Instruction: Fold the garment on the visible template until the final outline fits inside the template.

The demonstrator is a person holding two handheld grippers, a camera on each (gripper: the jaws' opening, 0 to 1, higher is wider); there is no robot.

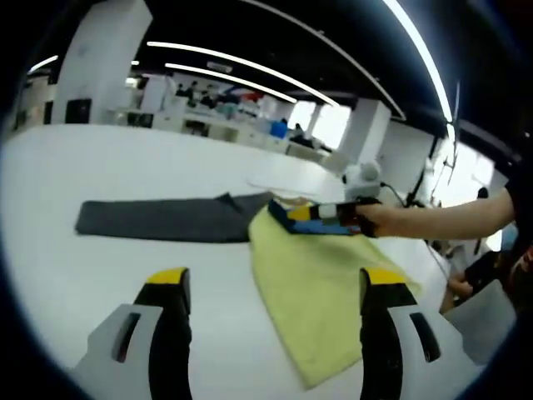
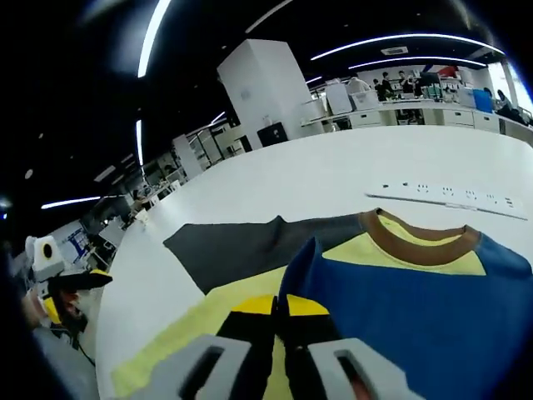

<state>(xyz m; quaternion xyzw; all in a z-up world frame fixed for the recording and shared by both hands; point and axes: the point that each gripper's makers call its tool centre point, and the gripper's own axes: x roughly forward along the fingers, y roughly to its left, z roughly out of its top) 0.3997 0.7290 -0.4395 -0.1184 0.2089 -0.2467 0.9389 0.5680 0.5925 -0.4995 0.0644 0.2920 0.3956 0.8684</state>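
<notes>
- Left gripper (image 1: 275,287): jaws spread wide, gripping nothing, hanging over the white table (image 1: 100,250) short of the garment.
- Right gripper (image 2: 279,321): jaws pressed together, pinching a blue fold of the garment (image 2: 400,308) at its near edge; seen too from the left gripper view (image 1: 333,214), held by a hand (image 1: 379,218) at the garment's far end.
- Garment: blue body, yellow shoulders, brown collar (image 2: 420,242), lying flat on the table.
- Dark grey sleeve (image 1: 162,219) stretched out sideways from the garment.
- Yellow-green template cloth (image 1: 325,292) under the garment, reaching out toward the left gripper.
- White power strip (image 2: 445,196) on the table beyond the collar.
- Desks and people far behind the garment.
</notes>
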